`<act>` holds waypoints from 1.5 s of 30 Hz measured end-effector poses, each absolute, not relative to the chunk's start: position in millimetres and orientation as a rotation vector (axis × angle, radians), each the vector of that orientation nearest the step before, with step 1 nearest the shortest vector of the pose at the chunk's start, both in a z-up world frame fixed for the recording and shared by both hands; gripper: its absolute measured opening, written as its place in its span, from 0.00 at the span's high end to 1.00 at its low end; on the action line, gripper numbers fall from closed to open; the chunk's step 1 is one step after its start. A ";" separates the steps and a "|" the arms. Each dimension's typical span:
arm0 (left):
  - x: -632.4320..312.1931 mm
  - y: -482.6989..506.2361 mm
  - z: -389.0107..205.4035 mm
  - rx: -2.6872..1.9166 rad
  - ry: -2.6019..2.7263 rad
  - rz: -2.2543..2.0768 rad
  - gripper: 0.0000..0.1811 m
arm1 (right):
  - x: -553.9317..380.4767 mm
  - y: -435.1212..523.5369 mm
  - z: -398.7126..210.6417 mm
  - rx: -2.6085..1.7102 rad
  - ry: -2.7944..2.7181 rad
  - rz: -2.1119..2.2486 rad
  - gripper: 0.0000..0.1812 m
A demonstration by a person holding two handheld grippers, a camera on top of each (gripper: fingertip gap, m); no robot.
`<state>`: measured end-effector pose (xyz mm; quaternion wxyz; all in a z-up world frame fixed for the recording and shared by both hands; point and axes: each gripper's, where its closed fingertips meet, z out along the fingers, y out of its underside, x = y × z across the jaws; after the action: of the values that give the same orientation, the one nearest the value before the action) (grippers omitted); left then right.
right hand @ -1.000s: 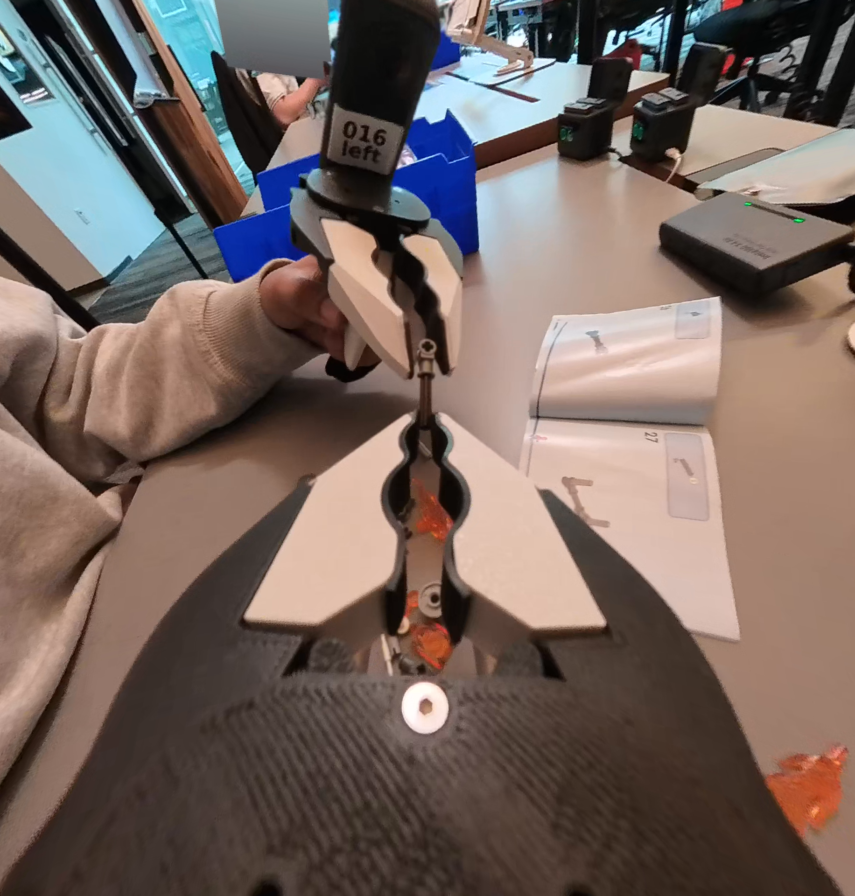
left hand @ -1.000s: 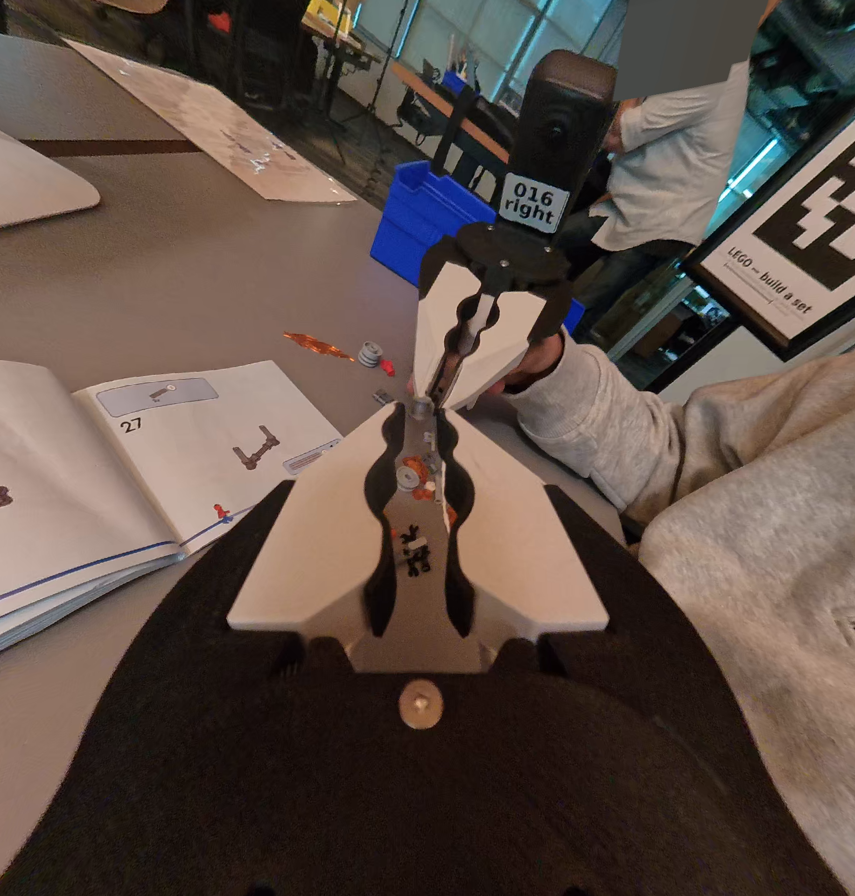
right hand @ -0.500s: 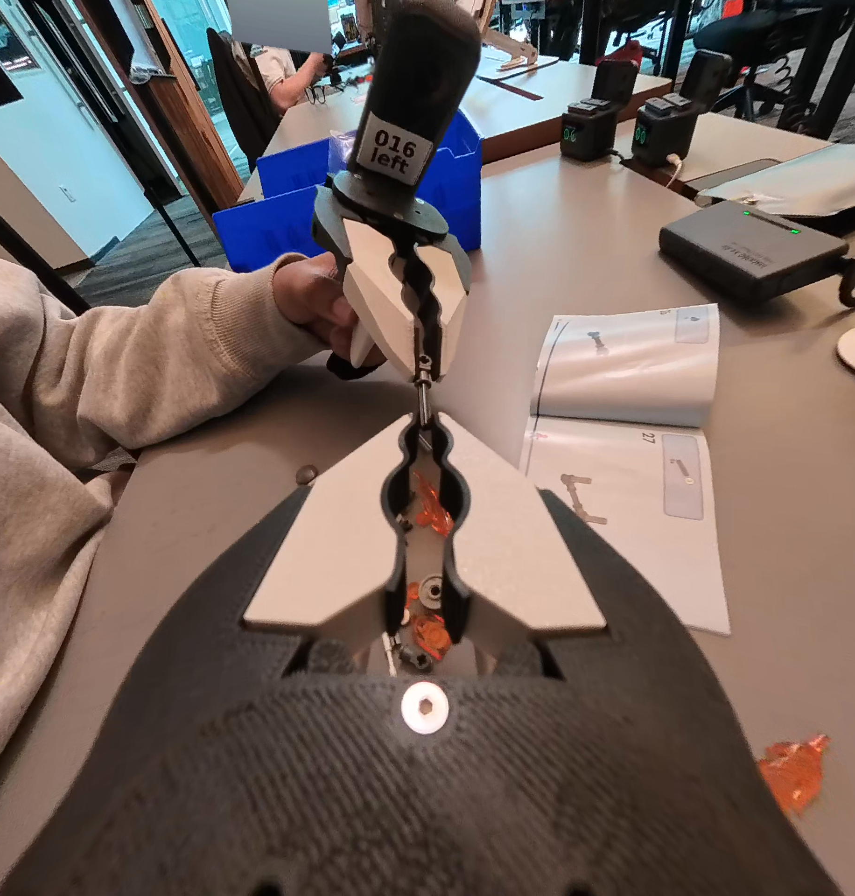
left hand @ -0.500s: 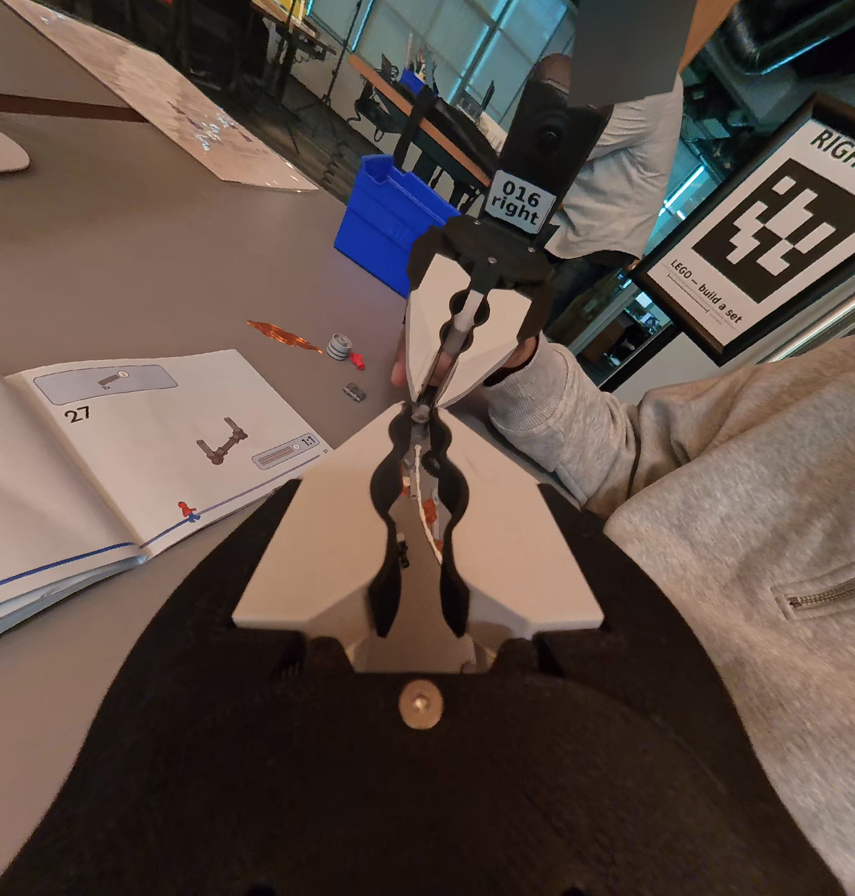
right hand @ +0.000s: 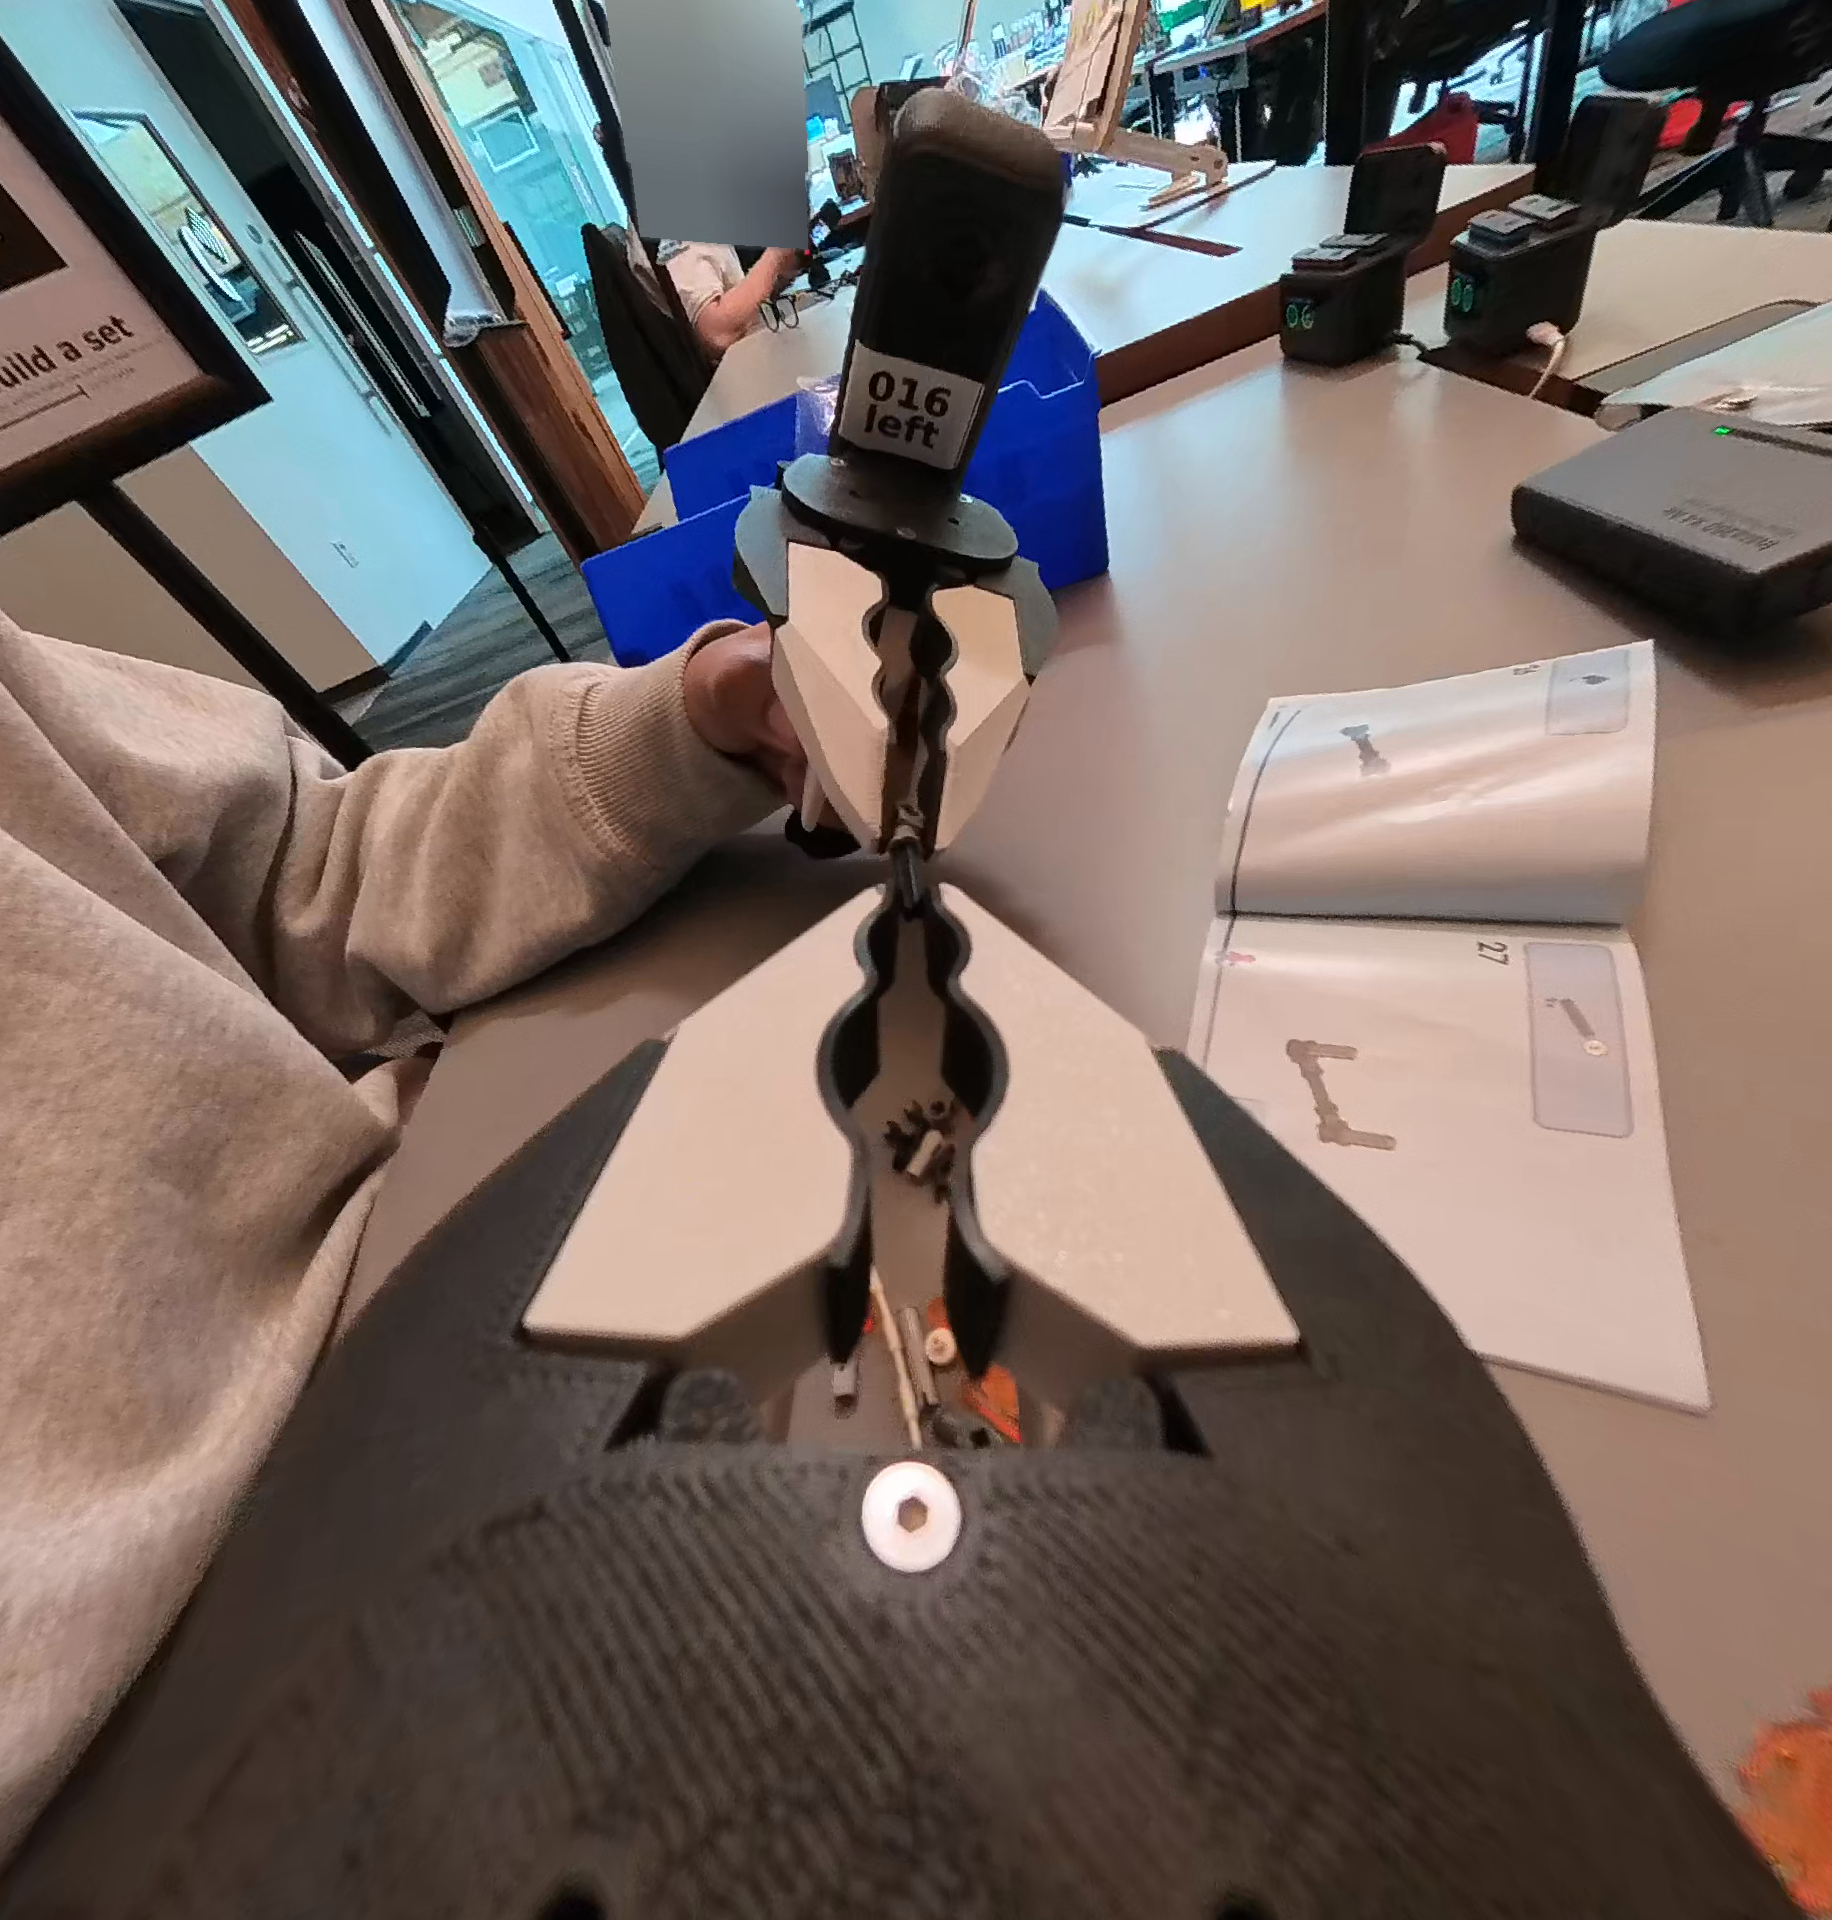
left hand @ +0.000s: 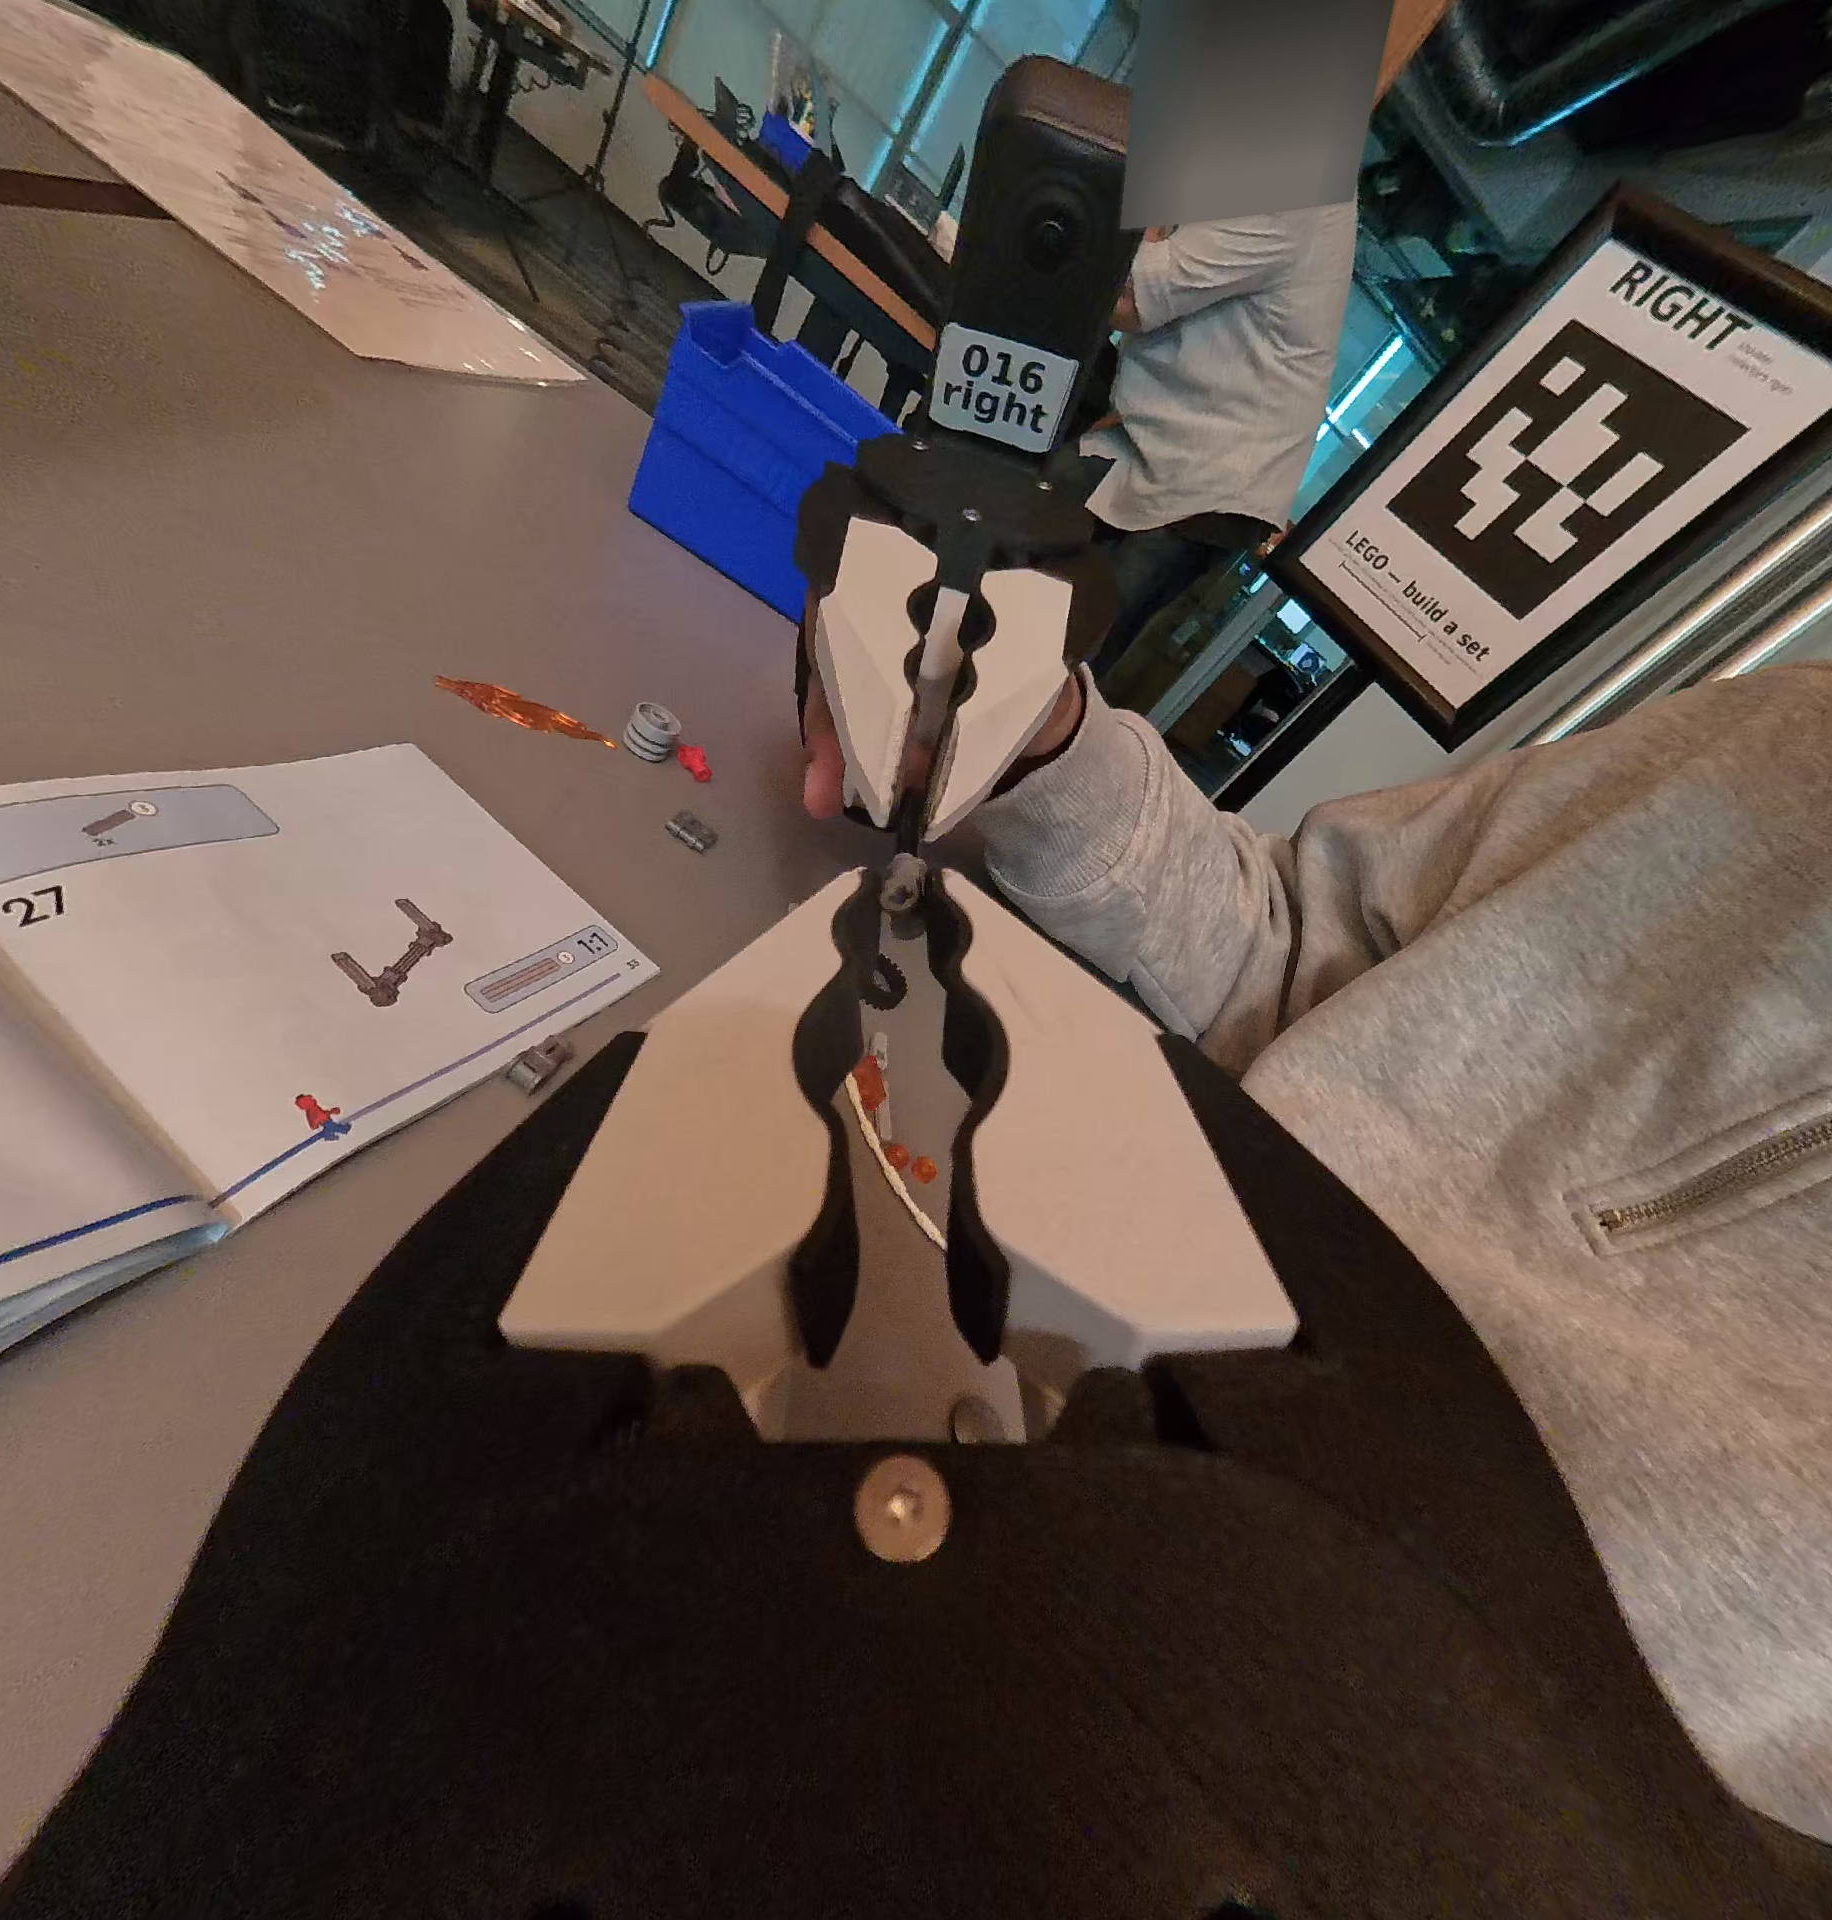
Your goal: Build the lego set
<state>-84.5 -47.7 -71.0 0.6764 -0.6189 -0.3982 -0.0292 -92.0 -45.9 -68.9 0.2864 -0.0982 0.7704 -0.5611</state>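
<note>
Left claw (left hand: 901, 883), nearest in the left wrist view: jaws closed to a narrow slit, tips pinching a small grey connector piece (left hand: 904, 871). Right claw (right hand: 907, 899), nearest in the right wrist view: jaws likewise almost closed, tips gripping a thin dark rod (right hand: 905, 871). The two claws meet tip to tip above the grey counter (left hand: 268, 540), rod and connector in line between them; whether the two parts are fully joined cannot be told. Beneath the claws, loose orange, white and dark pieces (right hand: 922, 1351) lie on the counter. An open instruction booklet (left hand: 268, 966) lies flat just beside the claws. Past the booklet rest an orange flame-shaped piece (left hand: 522, 710), a grey round stack (left hand: 650, 730), a small red piece (left hand: 695, 764) and a small grey piece (left hand: 691, 829). Farther off stands a blue bin (left hand: 746, 457); a framed sign (left hand: 1577, 468) stands behind the grey sleeve (left hand: 1151, 862).
</note>
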 end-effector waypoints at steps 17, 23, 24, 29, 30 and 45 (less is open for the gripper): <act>-83.9 -48.0 -65.3 -1.357 -0.876 -0.077 0.97 | -90.9 -45.7 -61.9 -0.238 1.985 -1.511 0.99; -87.3 -50.7 -66.3 -1.347 -0.895 -0.059 0.92 | -91.1 -46.4 -60.2 -0.239 1.990 -1.527 0.99; -87.5 -51.0 -66.1 -1.342 -0.895 -0.062 0.92 | -91.0 -46.5 -59.6 -0.240 1.989 -1.531 0.99; -86.4 -50.5 -64.8 -1.335 -0.881 -0.068 0.91 | -90.1 -46.7 -56.9 -0.251 1.984 -1.552 0.99; -86.1 -50.3 -64.1 -1.334 -0.876 -0.068 0.92 | -90.2 -46.8 -56.2 -0.252 1.983 -1.557 0.99; -85.4 -52.2 -56.1 -1.264 -0.853 -0.108 0.97 | -92.1 -47.8 -52.3 -0.264 1.994 -1.610 0.99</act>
<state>-85.4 -52.2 -56.1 0.7219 -0.5723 -0.3861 -0.0491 -92.1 -47.8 -52.3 0.2790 -0.0985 0.7433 -0.6000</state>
